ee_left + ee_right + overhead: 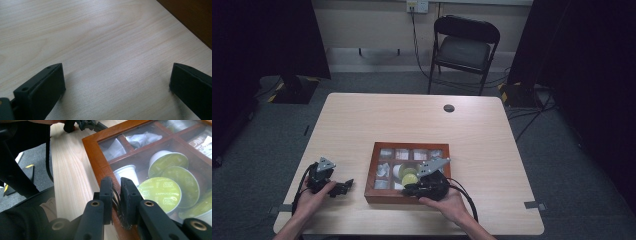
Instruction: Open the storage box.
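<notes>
Right gripper (116,195) clamped on metal handle (116,198) of wooden box (93,152) lid — left gripper (117,85) jaws wide apart, empty, over surface (100,37) at box's 9 o'clock.

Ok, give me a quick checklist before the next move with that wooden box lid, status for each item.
1. Right hand-held gripper closed on the metal handle at the front edge of the wooden box: ok.
2. Grip centred on the handle: cannot tell.
3. Glass lid down: ok.
4. Left hand-held gripper open over bare table, apart from the box: ok.
5. Coffee capsules below the glass: ok.
6. Room behind the box for the lid: ok.
</notes>
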Motion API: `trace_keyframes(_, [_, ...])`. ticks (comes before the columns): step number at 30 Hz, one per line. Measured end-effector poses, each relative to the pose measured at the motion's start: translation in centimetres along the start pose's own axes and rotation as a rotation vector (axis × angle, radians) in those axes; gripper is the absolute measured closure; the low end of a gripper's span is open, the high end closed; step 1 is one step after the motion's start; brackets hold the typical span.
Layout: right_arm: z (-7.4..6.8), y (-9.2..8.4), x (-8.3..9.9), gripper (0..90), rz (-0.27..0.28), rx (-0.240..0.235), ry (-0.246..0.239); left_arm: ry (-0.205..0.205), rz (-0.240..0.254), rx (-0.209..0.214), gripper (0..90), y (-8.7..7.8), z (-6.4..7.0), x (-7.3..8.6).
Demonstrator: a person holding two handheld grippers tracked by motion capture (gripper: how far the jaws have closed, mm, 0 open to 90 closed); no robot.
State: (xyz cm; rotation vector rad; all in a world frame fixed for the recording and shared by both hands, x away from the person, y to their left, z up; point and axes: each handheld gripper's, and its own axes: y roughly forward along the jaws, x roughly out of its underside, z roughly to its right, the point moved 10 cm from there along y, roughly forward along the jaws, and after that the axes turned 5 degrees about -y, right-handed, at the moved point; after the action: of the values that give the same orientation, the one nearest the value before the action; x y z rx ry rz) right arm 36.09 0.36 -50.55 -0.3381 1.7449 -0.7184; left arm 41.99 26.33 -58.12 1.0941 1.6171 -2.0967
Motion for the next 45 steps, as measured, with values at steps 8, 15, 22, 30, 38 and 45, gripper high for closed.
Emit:
trace_keyframes(8, [0.0, 0.1, 0.1, 81.0, -0.009, 0.003, -0.017, 0.0, 0.0, 0.0, 0.0, 0.0, 0.0, 0.0])
trace_keyframes(15, [0.0, -0.1, -0.1, 81.2, -0.015, -0.004, -0.027, 0.0, 0.0, 0.0, 0.0, 0.0, 0.0, 0.0])
trace_keyframes(22, [0.0, -0.5, -0.5, 81.2, 0.005, -0.01, -0.017, 0.0, -0.003, 0.001, 0.0, 0.0, 0.0, 0.0])
trace_keyframes(30, [0.0, -1.0, -1.1, 81.2, 0.028, -0.01, -0.006, 0.0, -0.003, 0.001, 0.0, 0.0, 0.0, 0.0])
trace_keyframes(38, [0.1, -1.5, -1.8, 81.1, 0.058, -0.007, 0.003, 0.0, -0.003, 0.001, 0.0, 0.0, 0.0, 0.0])
trace_keyframes(45, [0.2, -2.1, -2.6, 81.1, 0.092, -0.007, 0.016, 0.001, -0.003, 0.001, 0.0, 0.0, 0.0, 0.0])
